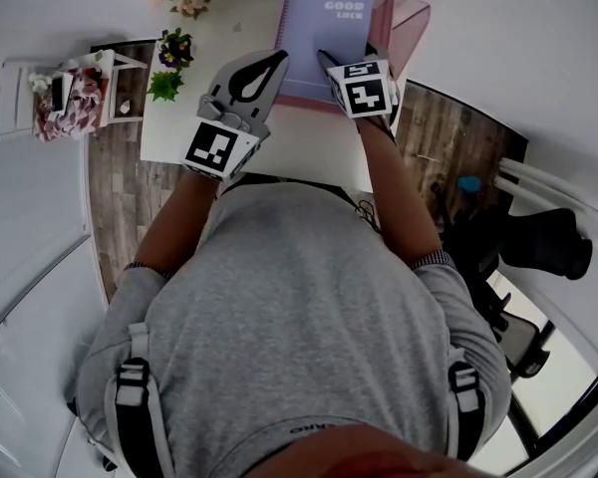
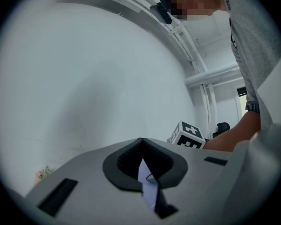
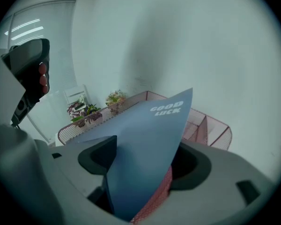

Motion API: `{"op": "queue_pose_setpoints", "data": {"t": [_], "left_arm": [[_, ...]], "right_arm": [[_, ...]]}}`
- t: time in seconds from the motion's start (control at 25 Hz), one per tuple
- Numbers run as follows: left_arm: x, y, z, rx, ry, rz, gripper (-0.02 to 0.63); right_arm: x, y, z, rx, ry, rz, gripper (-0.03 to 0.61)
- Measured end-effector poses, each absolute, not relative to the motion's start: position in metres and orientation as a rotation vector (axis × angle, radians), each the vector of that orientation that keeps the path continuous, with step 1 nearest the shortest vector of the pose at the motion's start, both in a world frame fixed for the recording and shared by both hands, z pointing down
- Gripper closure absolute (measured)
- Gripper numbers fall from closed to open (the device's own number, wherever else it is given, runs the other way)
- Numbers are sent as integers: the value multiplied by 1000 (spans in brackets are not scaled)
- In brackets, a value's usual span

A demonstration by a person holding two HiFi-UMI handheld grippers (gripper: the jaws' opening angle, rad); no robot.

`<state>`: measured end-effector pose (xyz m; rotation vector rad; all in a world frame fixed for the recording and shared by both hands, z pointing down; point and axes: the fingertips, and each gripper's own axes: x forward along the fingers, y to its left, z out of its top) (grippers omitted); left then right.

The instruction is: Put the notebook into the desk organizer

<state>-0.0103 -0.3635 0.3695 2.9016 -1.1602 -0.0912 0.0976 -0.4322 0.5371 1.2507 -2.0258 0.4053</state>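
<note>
The pale lavender spiral notebook [image 1: 324, 38] printed "GOOD LUCK" is at the pink wire-mesh desk organizer [image 1: 411, 23] at the far edge of the white counter [image 1: 179, 132]. It leans up into the organizer, with mesh showing behind and beside it. Whether its lower edge is properly down in a compartment cannot be told. The right gripper [image 1: 345, 66] has its jaws apart around the notebook's near edge. The cover rests against one jaw, and there is a clear gap to the other, so nothing is clamping it. The main risk follows from that. If the notebook only leans on that jaw, drawing the gripper back could let it tip or slide out onto the counter. A crooked pull could also drag the cover along with the jaw. The left gripper [image 1: 276, 60] sits just beside the notebook's spiral edge with its jaws together at the tips. A pale sliver shows in the slot between them, and I cannot tell what it is. A careless move there could snag the wire binding or nudge the organizer, which looks light enough to shift.
</note>
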Motion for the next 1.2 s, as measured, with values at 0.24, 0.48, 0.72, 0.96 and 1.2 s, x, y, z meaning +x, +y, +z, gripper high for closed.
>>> {"op": "queue_pose_setpoints", "data": {"t": [0.24, 0.48, 0.72, 0.96, 1.2], "left_arm": [[-13, -360, 366, 2905, -1162, -103, 595], [-17, -357, 364, 2913, -1167, -98, 595], [-17, -355, 366, 2917, -1161, -96, 595], [-12, -353, 364, 2917, -1163, -91, 595], [-7, -352, 359, 2921, -1168, -69, 595]], "right_arm": [[103, -429, 541, 1253, -1953, 356, 189], [114, -432, 537, 1300, -1895, 281, 126], [118, -433, 526, 1329, -1927, 285, 127], [118, -427, 495, 1384, -2072, 320, 138], [116, -408, 431, 1454, -2362, 297, 206]]}}
